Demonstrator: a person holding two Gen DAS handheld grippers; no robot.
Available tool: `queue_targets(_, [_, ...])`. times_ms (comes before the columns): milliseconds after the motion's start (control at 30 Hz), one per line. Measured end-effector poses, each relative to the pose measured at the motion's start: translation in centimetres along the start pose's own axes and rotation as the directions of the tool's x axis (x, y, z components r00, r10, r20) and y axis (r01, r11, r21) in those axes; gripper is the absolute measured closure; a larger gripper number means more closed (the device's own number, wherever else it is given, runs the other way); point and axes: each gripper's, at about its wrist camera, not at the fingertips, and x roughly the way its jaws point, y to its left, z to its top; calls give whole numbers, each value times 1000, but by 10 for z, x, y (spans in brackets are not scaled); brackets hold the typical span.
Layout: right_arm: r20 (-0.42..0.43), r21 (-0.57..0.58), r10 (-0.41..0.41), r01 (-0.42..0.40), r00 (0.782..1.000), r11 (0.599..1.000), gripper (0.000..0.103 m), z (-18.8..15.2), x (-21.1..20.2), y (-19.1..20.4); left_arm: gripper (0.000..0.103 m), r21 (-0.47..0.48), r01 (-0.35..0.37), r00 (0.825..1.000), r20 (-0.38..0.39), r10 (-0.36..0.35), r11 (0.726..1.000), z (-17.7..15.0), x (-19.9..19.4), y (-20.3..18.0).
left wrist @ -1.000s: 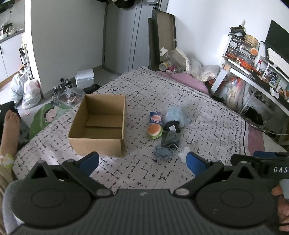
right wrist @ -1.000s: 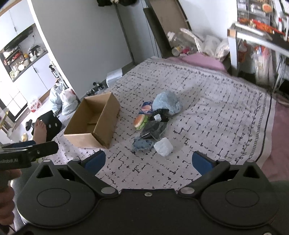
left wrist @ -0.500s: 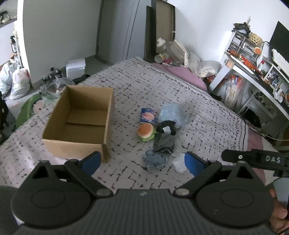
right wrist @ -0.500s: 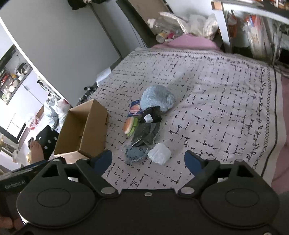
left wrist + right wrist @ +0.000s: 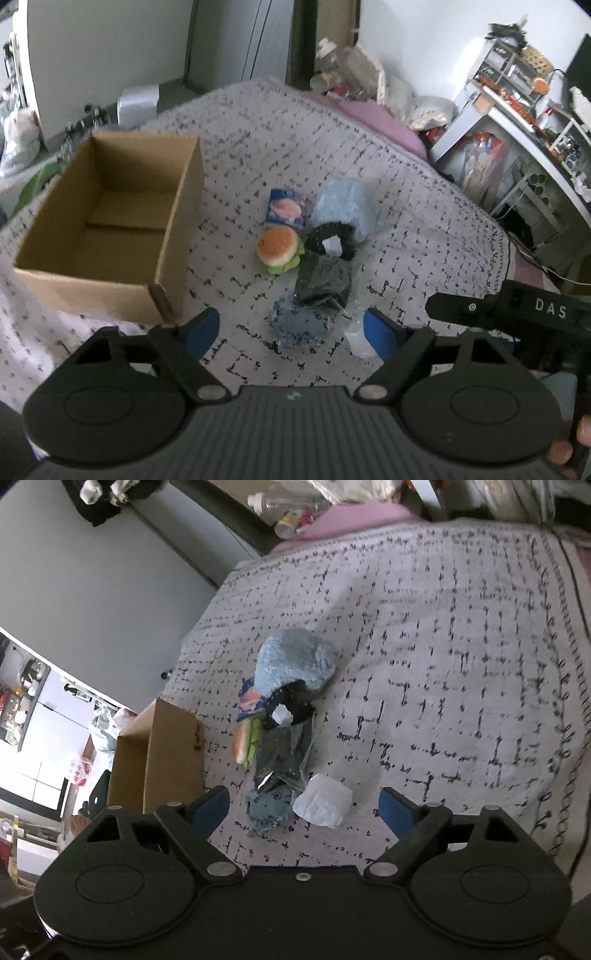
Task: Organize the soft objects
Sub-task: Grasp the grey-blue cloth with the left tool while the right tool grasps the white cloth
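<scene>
Both the left gripper (image 5: 291, 328) and right gripper (image 5: 303, 806) hang with fingers spread, empty, the soft pile (image 5: 284, 731) mid-frame just beyond their tips on the bed (image 5: 461, 664).

A cluttered white shelf (image 5: 513, 122) stands beside the patterned bedspread (image 5: 406, 177)

A pale grey bedspread (image 5: 406, 206) carries a broken black grid pattern, and the open cardboard box (image 5: 110, 221) on it is plain tan. The plush burger (image 5: 279, 249) has an orange-tan bun and lime-green lettuce, beside a fluffy light-blue toy (image 5: 295, 661) and a white crumpled packet (image 5: 323, 805).
</scene>
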Motion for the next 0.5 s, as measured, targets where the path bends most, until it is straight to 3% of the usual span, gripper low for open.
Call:
queue_targets(167, [-51, 62, 9, -5, 999, 998, 18, 1, 21, -10, 27, -11, 4, 999, -47, -4, 1000, -1, 28, 0])
queue_targets(500, [-144, 161, 28, -5, 989, 987, 18, 9, 60, -30, 28, -17, 14, 991, -129, -16, 1000, -1, 80, 2])
